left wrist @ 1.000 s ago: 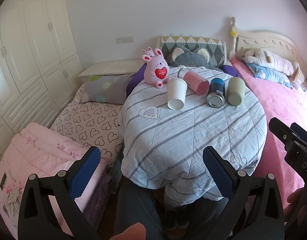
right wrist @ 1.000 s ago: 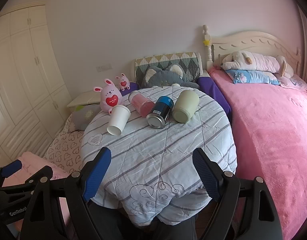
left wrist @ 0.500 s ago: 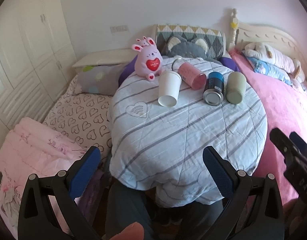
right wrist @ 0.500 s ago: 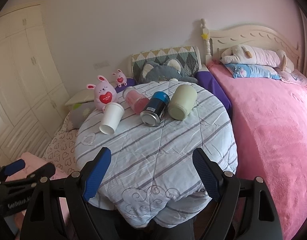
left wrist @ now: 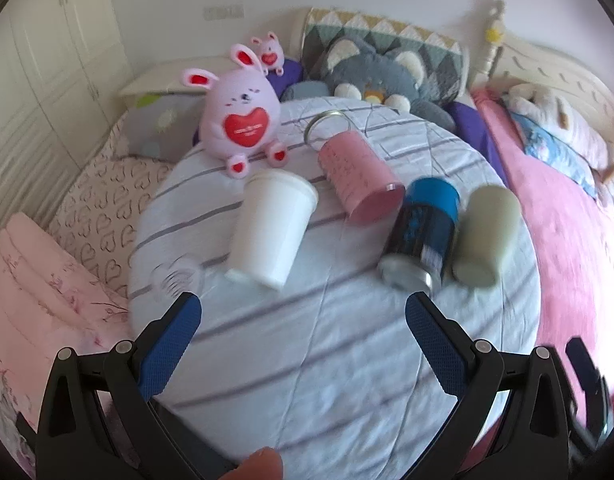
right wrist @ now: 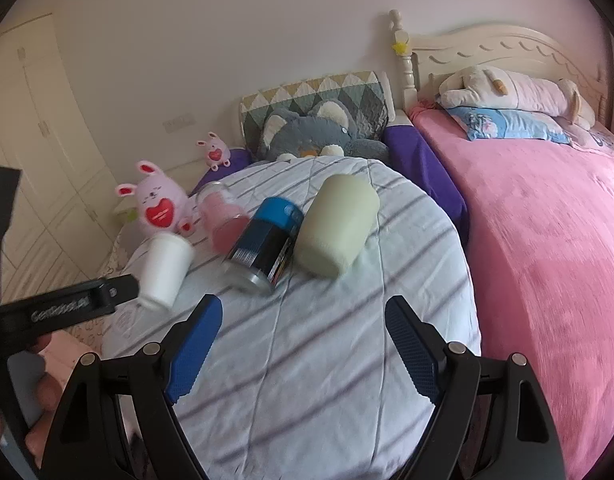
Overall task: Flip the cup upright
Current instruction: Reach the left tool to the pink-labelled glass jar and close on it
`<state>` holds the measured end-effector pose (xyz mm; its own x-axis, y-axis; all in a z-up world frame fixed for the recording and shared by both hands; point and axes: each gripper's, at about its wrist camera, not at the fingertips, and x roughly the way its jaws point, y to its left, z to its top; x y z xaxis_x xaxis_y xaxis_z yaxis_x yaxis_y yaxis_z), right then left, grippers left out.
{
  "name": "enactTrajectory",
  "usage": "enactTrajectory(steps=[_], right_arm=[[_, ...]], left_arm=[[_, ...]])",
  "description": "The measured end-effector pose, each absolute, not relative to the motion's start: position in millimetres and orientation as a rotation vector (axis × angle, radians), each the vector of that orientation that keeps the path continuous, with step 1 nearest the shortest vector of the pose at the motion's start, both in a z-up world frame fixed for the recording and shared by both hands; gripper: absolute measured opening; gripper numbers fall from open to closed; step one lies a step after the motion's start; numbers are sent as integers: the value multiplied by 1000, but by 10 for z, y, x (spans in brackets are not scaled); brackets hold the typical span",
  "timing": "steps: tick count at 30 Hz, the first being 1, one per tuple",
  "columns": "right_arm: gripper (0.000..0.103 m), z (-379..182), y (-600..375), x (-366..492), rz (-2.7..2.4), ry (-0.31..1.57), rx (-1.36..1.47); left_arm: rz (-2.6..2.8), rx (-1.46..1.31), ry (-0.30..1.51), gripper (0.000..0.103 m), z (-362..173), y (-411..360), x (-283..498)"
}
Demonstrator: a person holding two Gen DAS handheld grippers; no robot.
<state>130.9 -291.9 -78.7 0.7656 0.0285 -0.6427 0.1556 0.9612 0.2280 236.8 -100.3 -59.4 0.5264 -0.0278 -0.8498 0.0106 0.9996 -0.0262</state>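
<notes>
Four cups lie on their sides on a round table with a striped cloth (left wrist: 347, 352): a white paper cup (left wrist: 273, 228) (right wrist: 165, 270), a pink cup (left wrist: 357, 178) (right wrist: 223, 220), a blue and black can-like cup (left wrist: 423, 232) (right wrist: 267, 244) and a pale green cup (left wrist: 485, 236) (right wrist: 337, 226). My left gripper (left wrist: 303, 346) is open and empty, just short of the white cup. My right gripper (right wrist: 303, 350) is open and empty, short of the blue and green cups. The left gripper's body also shows in the right wrist view (right wrist: 63, 308).
A pink bunny plush (left wrist: 239, 122) sits on the table behind the white cup. A grey cat plush (left wrist: 371, 70) and a patterned cushion (right wrist: 315, 96) lie beyond. A pink bed (right wrist: 547, 232) is to the right, white wardrobes (left wrist: 47, 60) to the left.
Both grippers have moved forward over the table toward the cups, which now look much larger. The jaws stay open. The cups have not moved.
</notes>
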Motion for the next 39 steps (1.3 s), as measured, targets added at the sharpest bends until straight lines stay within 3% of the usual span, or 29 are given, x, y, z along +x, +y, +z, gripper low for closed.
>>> enactTrajectory(steps=[13, 37, 39], right_arm=[[85, -998, -3274, 2276, -39, 795, 247], [85, -975, -3479, 3256, 8, 831, 254], [85, -984, -3482, 3267, 12, 835, 256]], left_arm=[[56, -88, 1144, 103, -919, -1423, 3666], [157, -143, 1251, 103, -1310, -1508, 4308], [165, -146, 1263, 98, -1366, -1501, 4340]])
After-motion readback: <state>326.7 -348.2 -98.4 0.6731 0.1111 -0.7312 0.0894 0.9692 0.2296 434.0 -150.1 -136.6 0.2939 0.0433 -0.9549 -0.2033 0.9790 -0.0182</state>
